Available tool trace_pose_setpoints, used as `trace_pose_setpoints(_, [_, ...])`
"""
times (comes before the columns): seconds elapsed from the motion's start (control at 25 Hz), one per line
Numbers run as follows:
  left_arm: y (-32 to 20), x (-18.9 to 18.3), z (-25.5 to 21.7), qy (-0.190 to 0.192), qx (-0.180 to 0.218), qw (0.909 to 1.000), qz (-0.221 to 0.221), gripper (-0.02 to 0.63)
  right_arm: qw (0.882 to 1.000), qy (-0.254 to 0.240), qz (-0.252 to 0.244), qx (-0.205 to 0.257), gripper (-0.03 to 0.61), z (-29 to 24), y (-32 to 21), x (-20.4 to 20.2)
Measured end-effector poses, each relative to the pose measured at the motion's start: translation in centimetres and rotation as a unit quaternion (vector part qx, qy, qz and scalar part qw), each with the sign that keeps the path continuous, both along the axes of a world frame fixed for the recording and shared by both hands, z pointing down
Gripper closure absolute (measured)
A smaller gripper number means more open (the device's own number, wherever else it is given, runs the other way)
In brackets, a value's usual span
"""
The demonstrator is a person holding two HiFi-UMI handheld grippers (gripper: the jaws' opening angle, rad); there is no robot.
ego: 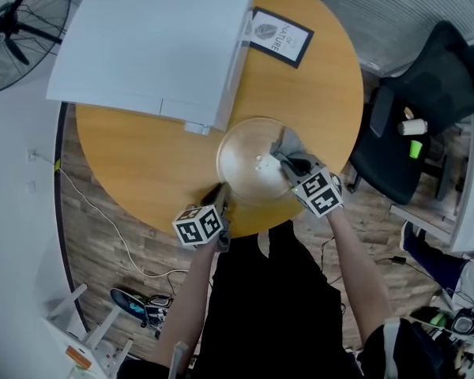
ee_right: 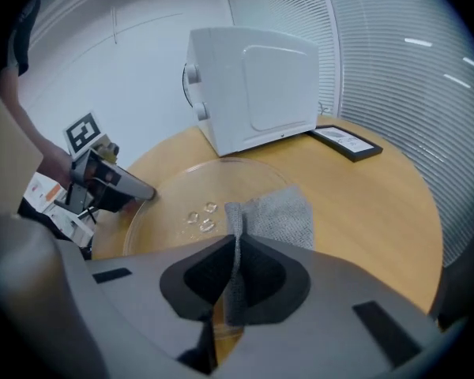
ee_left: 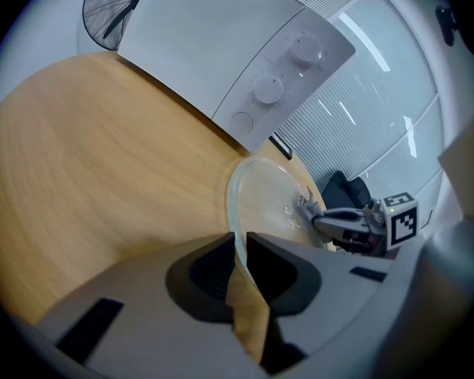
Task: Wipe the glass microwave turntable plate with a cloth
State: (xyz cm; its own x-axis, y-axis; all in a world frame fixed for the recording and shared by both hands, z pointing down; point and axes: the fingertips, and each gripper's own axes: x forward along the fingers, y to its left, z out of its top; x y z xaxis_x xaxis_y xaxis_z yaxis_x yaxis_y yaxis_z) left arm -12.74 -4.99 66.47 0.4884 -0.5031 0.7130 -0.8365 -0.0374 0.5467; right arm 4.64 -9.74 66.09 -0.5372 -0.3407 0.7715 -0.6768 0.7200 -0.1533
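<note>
The round glass turntable plate lies on the wooden table near its front edge, in front of the white microwave. My left gripper is shut on the plate's near rim, which runs up between its pads. My right gripper is shut on a grey cloth. The cloth spreads over the right part of the plate, beside the moulded bumps at its centre. From the left gripper view, the right gripper rests on the plate's far side.
A framed card lies on the table behind the plate. A black office chair stands to the right, a floor fan at the far left. The round table ends just under my grippers.
</note>
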Motion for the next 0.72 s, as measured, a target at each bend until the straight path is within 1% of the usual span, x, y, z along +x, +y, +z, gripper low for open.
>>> trace_pose_setpoints(0.16, [0.0, 0.1, 0.0, -0.01, 0.006, 0.9999, 0.004, 0.571, 1.0, 0.01, 0.021, 0.018, 0.55, -0.2, -3.0, -0.9])
trace_pose_setpoints(0.4, [0.1, 0.2, 0.0, -0.025, 0.013, 0.9996, 0.004, 0.569, 0.999, 0.01, 0.021, 0.036, 0.549, -0.2, -5.0, -5.0])
trace_pose_setpoints(0.52, [0.0, 0.2, -0.1, -0.029, 0.016, 0.9995, -0.001, 0.569, 0.999, 0.007, -0.007, 0.041, 0.549, -0.3, -4.0, -7.8])
trace_pose_setpoints(0.72, [0.1, 0.1, 0.0, -0.032, 0.016, 0.9993, -0.012, 0.569, 0.996, -0.002, -0.084, 0.031, 0.549, -0.2, 0.5, -11.7])
